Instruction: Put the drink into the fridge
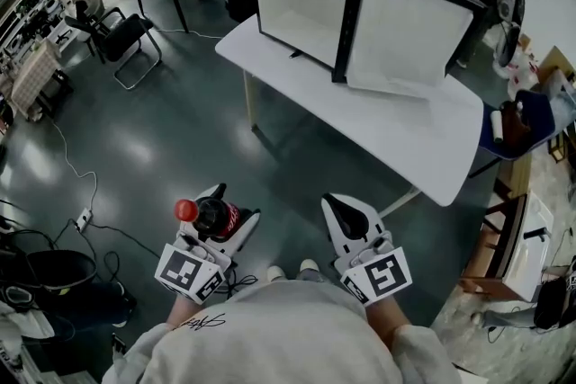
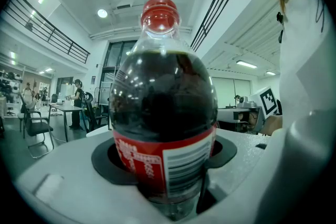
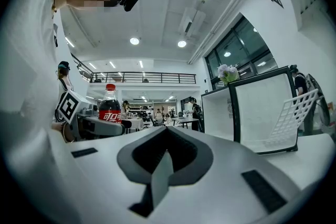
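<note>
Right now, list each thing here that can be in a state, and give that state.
Left gripper: jaws shut on the bottle.
Bottle: upright, cap on, dark drink inside.
Right gripper: jaws together, nothing between them.
Fridge: on the table, door open.

The bottle (image 2: pixel 164 107) has its base hidden, and its label print is blurred
</note>
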The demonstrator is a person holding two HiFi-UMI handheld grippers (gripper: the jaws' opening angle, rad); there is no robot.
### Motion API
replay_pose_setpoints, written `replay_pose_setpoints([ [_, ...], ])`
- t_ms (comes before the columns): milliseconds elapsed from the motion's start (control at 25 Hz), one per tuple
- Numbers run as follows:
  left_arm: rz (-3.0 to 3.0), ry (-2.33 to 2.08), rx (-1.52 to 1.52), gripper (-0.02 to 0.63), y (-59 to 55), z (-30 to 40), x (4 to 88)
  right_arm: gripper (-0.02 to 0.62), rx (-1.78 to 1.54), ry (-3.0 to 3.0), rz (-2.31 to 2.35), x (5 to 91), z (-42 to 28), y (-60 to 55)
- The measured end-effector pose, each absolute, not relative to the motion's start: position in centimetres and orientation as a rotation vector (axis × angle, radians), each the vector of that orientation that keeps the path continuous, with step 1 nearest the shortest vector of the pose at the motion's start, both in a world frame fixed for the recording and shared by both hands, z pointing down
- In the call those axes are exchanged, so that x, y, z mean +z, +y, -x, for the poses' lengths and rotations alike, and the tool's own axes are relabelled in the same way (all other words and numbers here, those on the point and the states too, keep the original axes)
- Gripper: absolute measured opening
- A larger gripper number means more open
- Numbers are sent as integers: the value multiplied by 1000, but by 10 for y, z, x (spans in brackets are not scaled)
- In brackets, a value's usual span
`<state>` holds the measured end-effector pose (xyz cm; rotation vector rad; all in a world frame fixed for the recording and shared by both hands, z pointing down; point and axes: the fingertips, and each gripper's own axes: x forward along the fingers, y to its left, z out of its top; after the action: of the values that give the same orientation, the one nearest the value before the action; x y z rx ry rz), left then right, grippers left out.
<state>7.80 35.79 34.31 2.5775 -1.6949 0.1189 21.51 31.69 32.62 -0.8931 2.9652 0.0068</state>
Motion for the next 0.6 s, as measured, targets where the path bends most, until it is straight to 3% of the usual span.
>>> replay_pose_setpoints([
  [600,-2594,-1669,119,321,365,-64,345,12,-45,2937,892,328,-201,325],
])
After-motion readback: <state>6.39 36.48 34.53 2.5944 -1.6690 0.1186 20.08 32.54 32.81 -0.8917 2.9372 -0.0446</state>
